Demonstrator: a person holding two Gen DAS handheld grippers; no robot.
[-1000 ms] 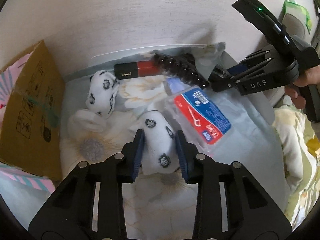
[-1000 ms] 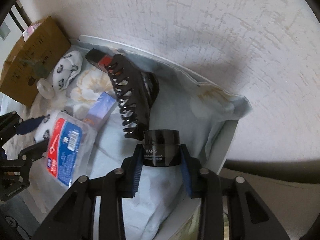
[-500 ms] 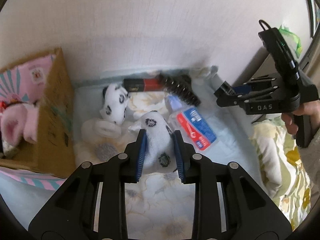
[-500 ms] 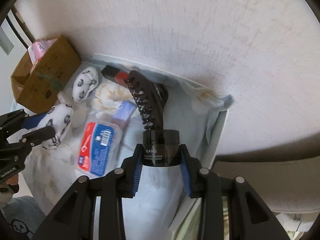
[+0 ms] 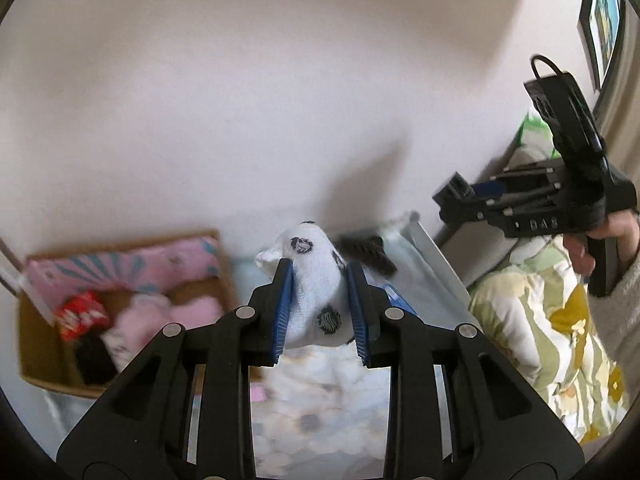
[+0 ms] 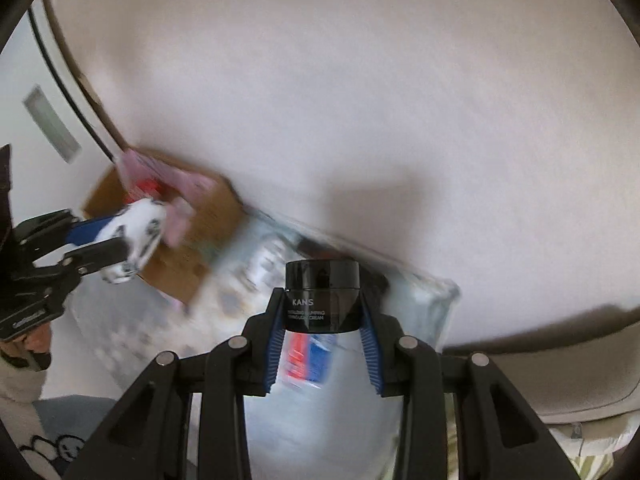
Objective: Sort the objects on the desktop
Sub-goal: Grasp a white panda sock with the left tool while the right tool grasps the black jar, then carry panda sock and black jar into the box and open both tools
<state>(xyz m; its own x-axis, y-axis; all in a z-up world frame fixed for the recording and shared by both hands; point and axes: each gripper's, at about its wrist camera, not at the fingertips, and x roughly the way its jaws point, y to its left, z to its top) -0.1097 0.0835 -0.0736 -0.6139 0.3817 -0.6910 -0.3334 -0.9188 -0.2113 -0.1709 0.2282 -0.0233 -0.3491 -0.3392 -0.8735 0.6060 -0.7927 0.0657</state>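
Observation:
My left gripper [image 5: 320, 312] is shut on a white sock with black spots [image 5: 314, 276] and holds it in the air above the table, right of a cardboard box [image 5: 224, 272]. The same sock [image 6: 136, 236] shows in the right wrist view over the box [image 6: 200, 240], held by the left gripper [image 6: 100, 236]. My right gripper [image 6: 322, 332] is shut on a black KANS cream jar [image 6: 322, 296], lifted above the cloth-covered tray. In the left wrist view the right gripper [image 5: 452, 196] is high at the right.
The box holds pink items [image 5: 160, 312], a red packet [image 5: 80, 316] and something black. A black hair claw [image 5: 368, 252] and a red-blue floss pack [image 6: 308, 356] lie on the floral cloth [image 5: 320, 400]. A wall stands behind. Green-yellow bedding [image 5: 540, 340] is at right.
Both grippers have risen well above the tray with their loads. The left one has carried the sock up and towards the box; the right one has lifted the jar.

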